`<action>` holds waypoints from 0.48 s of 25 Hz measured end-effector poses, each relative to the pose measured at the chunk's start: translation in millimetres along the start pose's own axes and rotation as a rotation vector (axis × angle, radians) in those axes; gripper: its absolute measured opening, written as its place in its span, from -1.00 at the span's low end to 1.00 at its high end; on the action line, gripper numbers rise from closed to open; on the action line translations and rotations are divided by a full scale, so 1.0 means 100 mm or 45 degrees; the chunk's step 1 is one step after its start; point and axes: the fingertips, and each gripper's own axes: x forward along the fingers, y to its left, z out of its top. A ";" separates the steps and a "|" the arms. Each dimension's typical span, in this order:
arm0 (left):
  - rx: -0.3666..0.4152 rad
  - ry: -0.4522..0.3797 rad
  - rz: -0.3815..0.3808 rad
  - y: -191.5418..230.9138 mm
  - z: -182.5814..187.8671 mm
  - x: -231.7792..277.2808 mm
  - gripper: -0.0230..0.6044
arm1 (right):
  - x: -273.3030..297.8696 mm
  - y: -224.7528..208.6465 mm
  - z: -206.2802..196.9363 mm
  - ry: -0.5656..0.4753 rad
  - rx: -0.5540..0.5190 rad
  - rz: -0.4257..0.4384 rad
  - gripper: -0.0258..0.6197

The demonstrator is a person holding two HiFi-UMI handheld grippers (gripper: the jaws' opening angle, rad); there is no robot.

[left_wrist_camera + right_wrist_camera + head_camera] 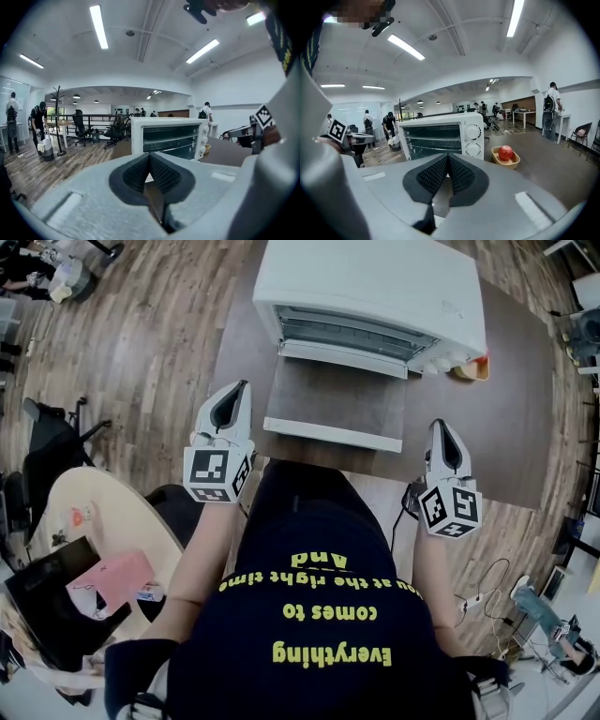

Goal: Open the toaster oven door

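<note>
On the dark brown worktop [525,381], the white metal toaster oven [375,277] has its glass door [337,404] lying flat open. It looks stiff and hinged, best taken by its front handle [333,435]. Both the left tongs [239,390] and the right tongs [439,427] are pressed together, empty.

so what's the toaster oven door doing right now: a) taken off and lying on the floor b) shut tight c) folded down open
c: the door of the toaster oven lies folded down flat on the table toward the person, and the racks inside are exposed.
</note>
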 end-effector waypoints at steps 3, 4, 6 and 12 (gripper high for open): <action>0.020 -0.052 -0.018 -0.06 0.19 0.01 -0.93 | -0.03 0.06 0.17 -0.045 0.000 0.024 -0.88; 0.024 -0.069 -0.024 -0.08 0.25 0.01 -0.93 | -0.05 0.08 0.24 -0.062 0.005 0.033 -0.88; 0.029 -0.103 -0.035 -0.12 0.38 0.02 -0.93 | -0.08 0.10 0.37 -0.100 0.019 0.049 -0.88; 0.036 -0.188 -0.070 -0.22 0.71 0.03 -0.93 | -0.14 0.19 0.79 -0.210 -0.002 0.092 -0.88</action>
